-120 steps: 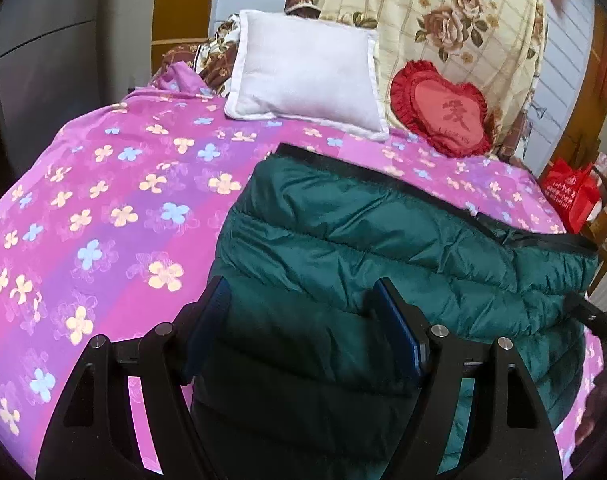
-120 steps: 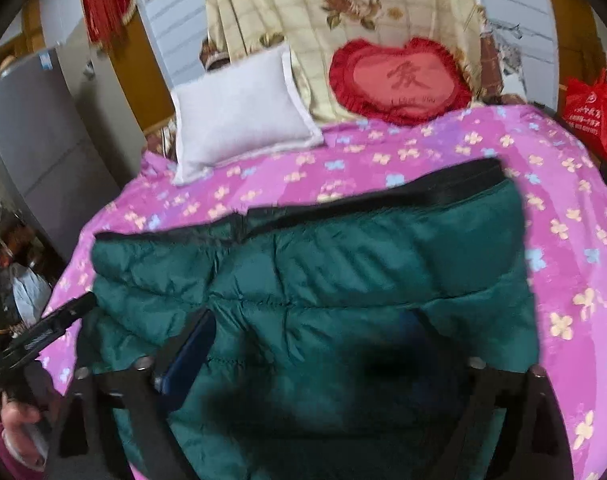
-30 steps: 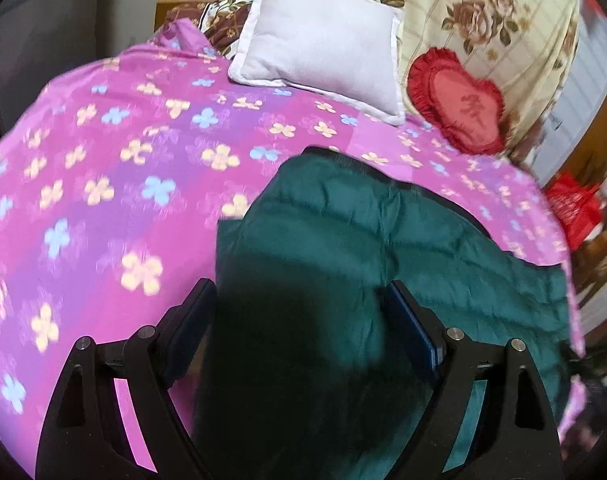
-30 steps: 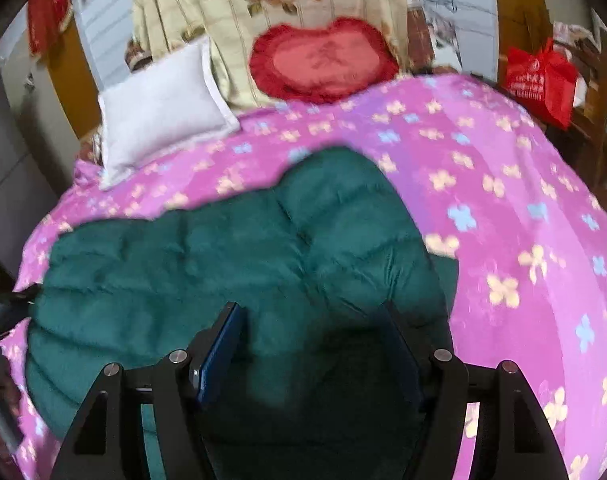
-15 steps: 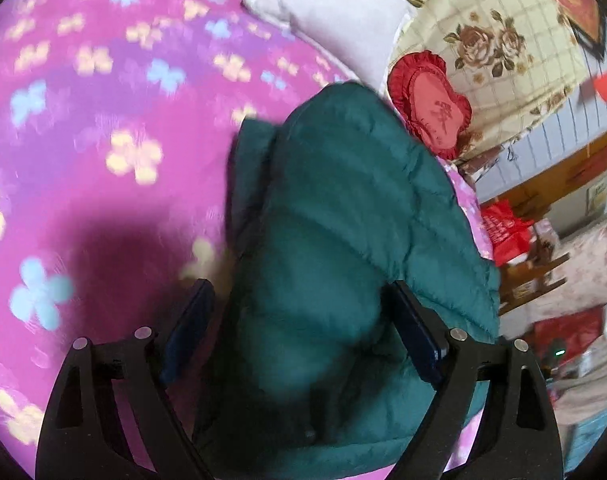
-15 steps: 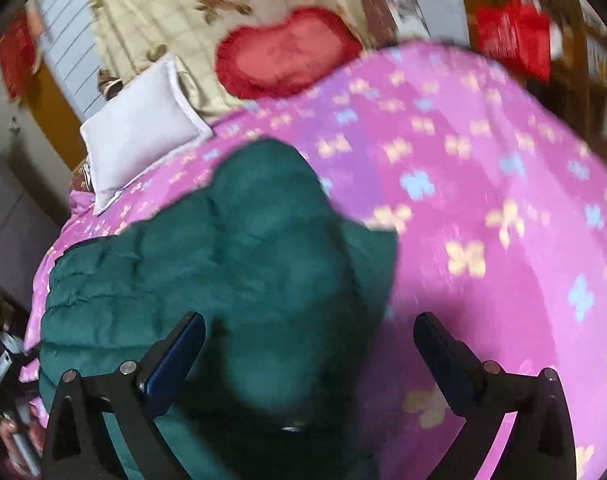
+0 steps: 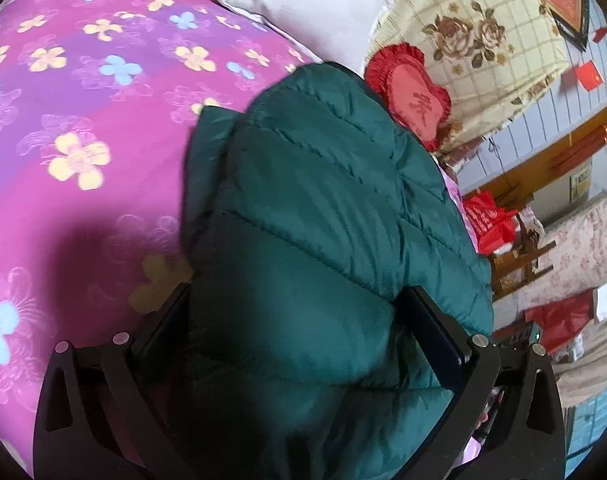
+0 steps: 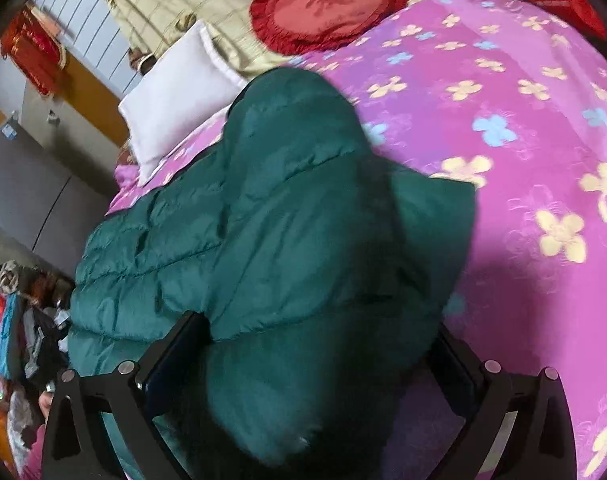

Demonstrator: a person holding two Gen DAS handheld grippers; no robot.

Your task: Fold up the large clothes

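A dark green quilted puffer jacket (image 7: 323, 200) lies folded into a thick bundle on the pink flowered bed cover (image 7: 83, 100). My left gripper (image 7: 303, 328) points down at its left end. Its jaws are opening, and the puffy fabric bulges up between the fingers without being pinched. In the right wrist view the jacket (image 8: 263, 220) stretches away to the left. My right gripper (image 8: 315, 360) stands open over its right end, with a fold of jacket filling most of the gap. A flat green flap sticks out onto the bed cover (image 8: 523, 140).
At the head of the bed lie a white pillow (image 7: 311, 8) and a red heart cushion (image 7: 411, 100) against a floral blanket (image 7: 483, 40). A red bag (image 7: 487, 220) and wooden furniture stand off one side. A grey cabinet (image 8: 35, 184) and piled clutter (image 8: 19, 320) stand off the other.
Both grippers have dropped and tilted down toward the jacket, and their jaws have widened. The jacket's far edge has come over into a thicker, narrower bundle.
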